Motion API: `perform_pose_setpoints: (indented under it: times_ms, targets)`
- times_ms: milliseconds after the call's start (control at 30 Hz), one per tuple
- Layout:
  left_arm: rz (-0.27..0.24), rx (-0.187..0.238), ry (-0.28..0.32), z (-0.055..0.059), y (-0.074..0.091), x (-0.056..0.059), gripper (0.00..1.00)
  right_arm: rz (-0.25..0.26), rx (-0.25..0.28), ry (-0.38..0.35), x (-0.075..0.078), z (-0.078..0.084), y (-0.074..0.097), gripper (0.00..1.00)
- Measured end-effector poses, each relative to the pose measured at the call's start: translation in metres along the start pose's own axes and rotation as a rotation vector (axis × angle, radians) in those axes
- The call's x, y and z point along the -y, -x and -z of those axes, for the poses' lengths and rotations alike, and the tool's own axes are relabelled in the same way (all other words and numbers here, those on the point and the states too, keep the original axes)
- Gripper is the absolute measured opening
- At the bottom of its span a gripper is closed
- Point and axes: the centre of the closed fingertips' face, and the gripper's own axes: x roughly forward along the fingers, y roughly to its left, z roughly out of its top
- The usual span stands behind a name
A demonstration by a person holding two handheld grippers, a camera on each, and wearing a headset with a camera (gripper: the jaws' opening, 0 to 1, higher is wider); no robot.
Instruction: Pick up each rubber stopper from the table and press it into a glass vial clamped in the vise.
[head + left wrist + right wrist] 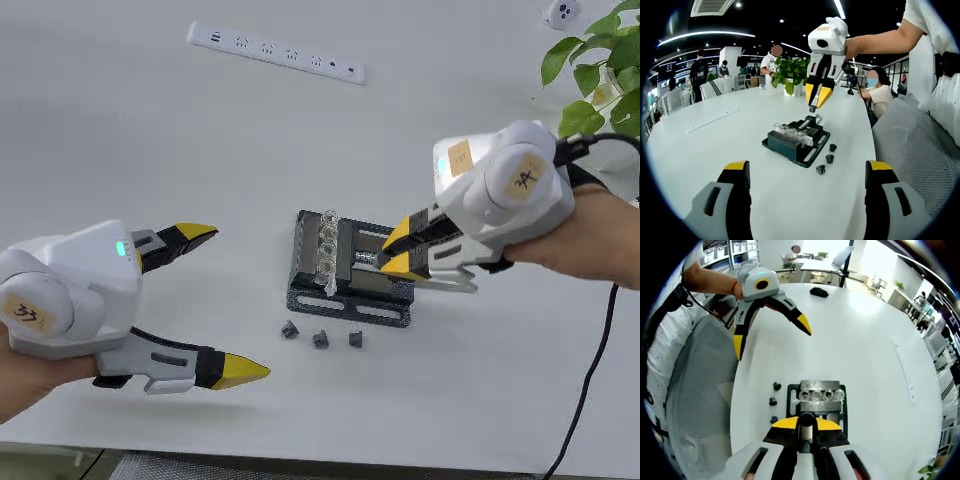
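left gripper (pixel 240 300) and right gripper (pixel 385 258) white, jaws black tipped yellow; stoppers (pixel 320 339) grey; vise (pixel 350 300) black.

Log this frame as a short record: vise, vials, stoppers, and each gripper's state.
vise: dark vise on the white table
vials: four glass vials in a row in the vise, none looks stoppered
loose stoppers: three rubber stoppers on the table beside the vise
left gripper: open, holds nothing, apart from the vise
right gripper: shut on what looks like a fourth stopper, over the vise's screw end
background: power strip, plant
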Motion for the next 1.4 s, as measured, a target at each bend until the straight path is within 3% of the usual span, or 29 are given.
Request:
perform_pose_setpoints:
  times_ms: [200,600,933,1400]
  targets:
    - [0.006,0.007,0.0,-0.001,-0.002,0.002,0.95,0.007,-0.002,0.03,0.022,-0.014,-0.003,0.07]
    - [0.004,0.012,0.003,0.001,-0.005,-0.003,0.95,-0.008,-0.019,0.056,0.046,-0.024,-0.022,0.06]
    - [0.007,0.02,0.014,0.001,-0.008,-0.006,0.94,-0.025,-0.042,0.059,0.054,-0.022,-0.04,0.06]
    - [0.012,0.021,0.02,0.001,-0.009,-0.006,0.94,-0.042,-0.056,0.055,0.054,-0.019,-0.049,0.06]
